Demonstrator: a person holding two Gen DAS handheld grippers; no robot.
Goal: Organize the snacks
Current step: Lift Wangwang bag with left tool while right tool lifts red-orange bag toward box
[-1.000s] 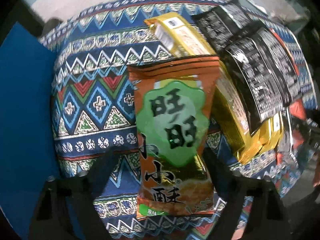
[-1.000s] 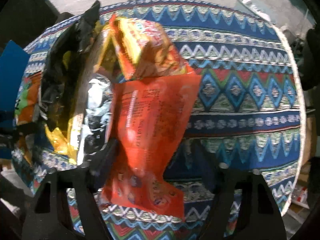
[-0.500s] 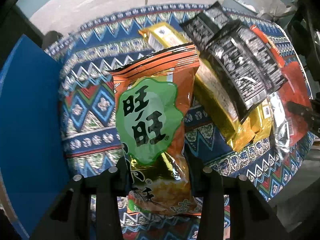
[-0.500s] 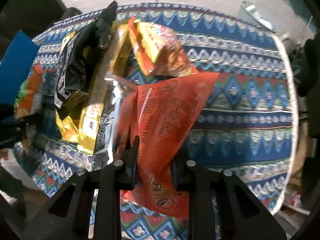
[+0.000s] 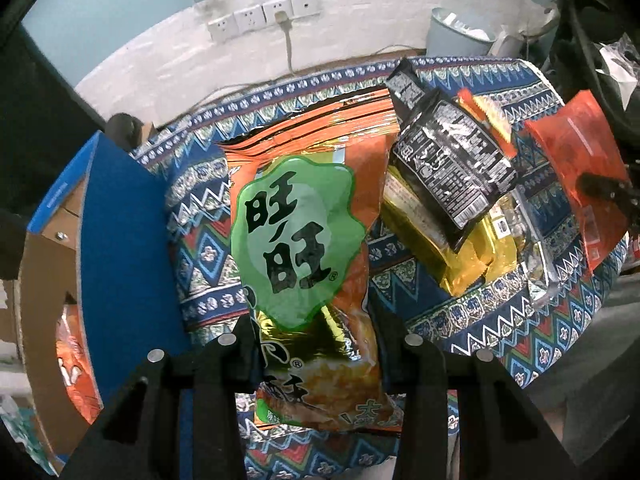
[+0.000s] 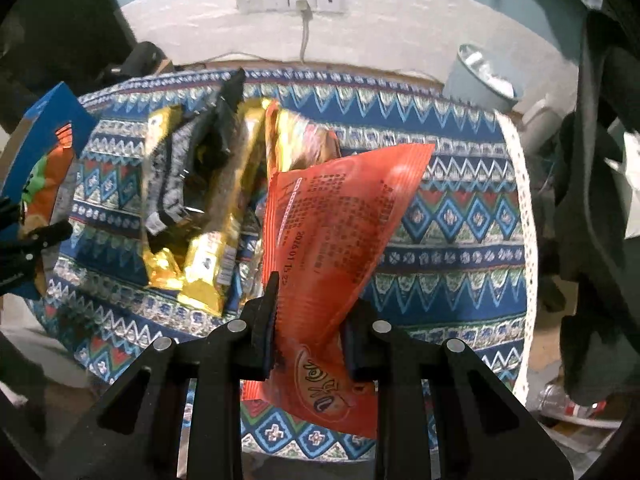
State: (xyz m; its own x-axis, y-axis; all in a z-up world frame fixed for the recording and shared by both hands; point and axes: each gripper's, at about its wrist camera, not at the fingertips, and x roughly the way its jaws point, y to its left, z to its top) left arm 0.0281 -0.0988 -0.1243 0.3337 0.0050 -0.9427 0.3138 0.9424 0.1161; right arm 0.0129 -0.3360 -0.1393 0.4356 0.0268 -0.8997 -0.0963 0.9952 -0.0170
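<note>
Snacks in hand: each gripper carries one packet, lifted clear of the patterned table (image 6: 448, 240).
Left gripper (image 5: 312, 344): jaws pinching the lower part of the orange-and-green packet (image 5: 304, 240), which stands up ahead of the camera with its printed face toward it; a low grip probably lets the packet go top-first into a container.
Right gripper (image 6: 310, 332): jaws pressed onto the bottom end of the red packet (image 6: 336, 232), which leans up and to the right above the cloth, back side with small print showing.
Blue box (image 5: 120, 248): open cardboard carton at the left edge of the table, just beside the left gripper's packet; something orange shows inside it, so it is likely where the snacks are being gathered.
Remaining pile: black packets (image 5: 452, 168) lie over gold packets (image 5: 468, 256) in the middle of the table, with a small orange-yellow packet (image 5: 486, 118) behind them; overlapped and unsorted.
Stage: judged early to midway, since several packets are not yet put away.
Risk: crinkly film is slippery, and a grip near one end lets a bag swing or sag.
Background: waste bin (image 6: 480, 76) on the floor beyond the table, wall sockets (image 6: 290, 0) above.
</note>
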